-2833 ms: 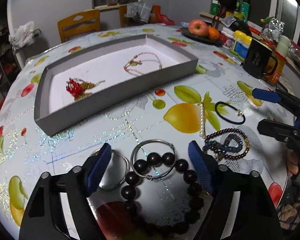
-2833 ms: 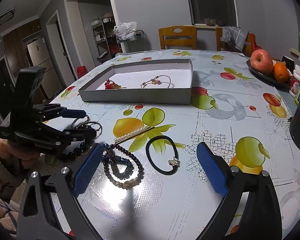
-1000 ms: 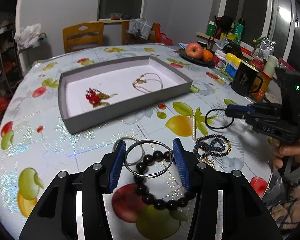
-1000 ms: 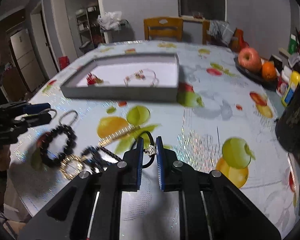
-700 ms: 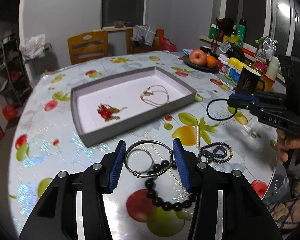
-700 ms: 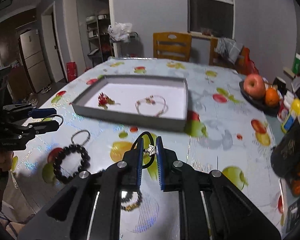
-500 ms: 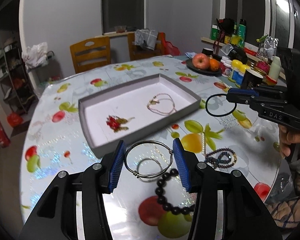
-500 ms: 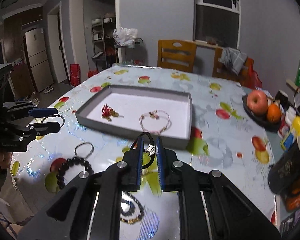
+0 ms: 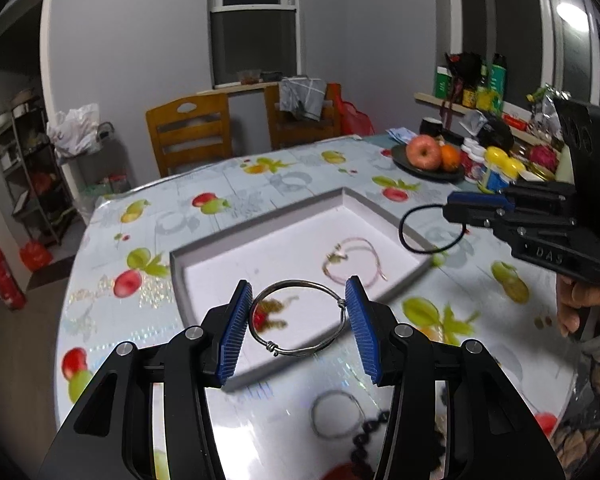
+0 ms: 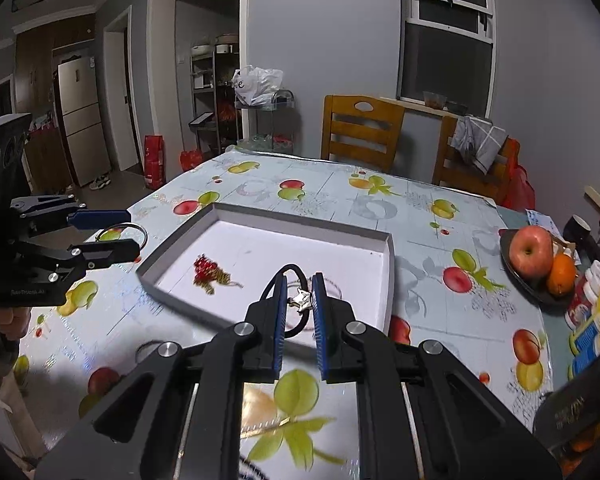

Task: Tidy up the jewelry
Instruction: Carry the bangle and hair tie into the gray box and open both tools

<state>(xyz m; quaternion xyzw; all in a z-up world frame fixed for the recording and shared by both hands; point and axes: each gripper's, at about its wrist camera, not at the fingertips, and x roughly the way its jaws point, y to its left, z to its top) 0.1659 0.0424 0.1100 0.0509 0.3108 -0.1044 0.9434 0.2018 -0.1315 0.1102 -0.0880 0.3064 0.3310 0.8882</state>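
Note:
My left gripper (image 9: 298,316) is shut on a silver wire bangle (image 9: 300,350) and holds it in the air above the near edge of the grey tray (image 9: 380,204). My right gripper (image 10: 299,304) is shut on a black hair tie (image 10: 290,270) with a small star charm and holds it above the tray's (image 10: 300,222) near right side. The right gripper (image 9: 476,204) and the hair tie (image 9: 410,236) also show in the left wrist view. Inside the tray lie a red and gold piece (image 10: 210,270) and a pink string bracelet (image 9: 352,258).
A second silver ring (image 9: 336,416) and a black bead bracelet (image 9: 370,436) lie on the fruit-print tablecloth in front of the tray. A dark plate of fruit (image 10: 540,256), bottles and a mug stand at the right. Wooden chairs (image 10: 360,132) stand behind the table.
Both grippers closed on their pieces, lifted them off the table and carried them forward toward the tray. The tray now sits closer beneath them.

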